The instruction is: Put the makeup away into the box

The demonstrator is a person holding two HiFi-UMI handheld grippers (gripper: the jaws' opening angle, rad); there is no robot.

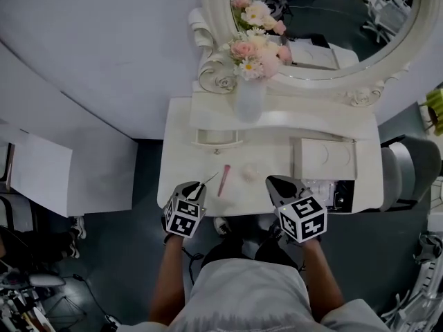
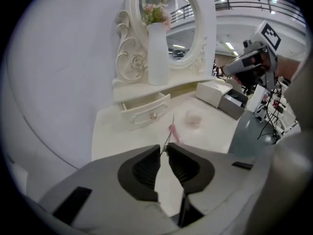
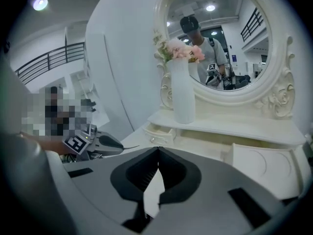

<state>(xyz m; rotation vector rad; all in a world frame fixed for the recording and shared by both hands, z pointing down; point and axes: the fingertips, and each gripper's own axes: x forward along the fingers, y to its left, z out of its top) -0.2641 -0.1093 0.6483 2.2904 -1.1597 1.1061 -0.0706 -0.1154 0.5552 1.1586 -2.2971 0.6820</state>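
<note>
A grey top point(image 1: 242, 296) fills the 6 o'clock edge of the head view, with both forearms reaching from it toward the white desk point(image 1: 277, 144). The left hand-held gripper point(image 1: 200, 187) hangs over the desk's near edge at about 7 o'clock. Its 2 jaws are pinched on a thin dark stick point(image 1: 210, 178), which pokes out past the tips toward 1 o'clock (what kind of makeup tool it is I cannot tell). The right hand-held gripper point(image 1: 272, 182) is over the same edge at about 5 o'clock. Its own view shows its 2 jaws pressed together with nothing between them.

On the desk between the 2 grippers lies a pink stick point(image 1: 223, 180), running roughly from 12 to 6 o'clock. Just to its 3 o'clock side, and apart from it, sits a small round pale item point(image 1: 249, 173). The box point(image 1: 324, 159) stands on the 3 o'clock side of the desk, white on top, with a darker part at the near edge beside the right hand-held gripper.

At 12 o'clock a white vase point(image 1: 249, 101) of pink and cream flowers point(image 1: 257, 52) stands on the raised shelf in front of the oval mirror point(image 1: 332, 26). Below the vase, toward 11 o'clock, a small drawer point(image 1: 218, 139) is pulled slightly out.
</note>
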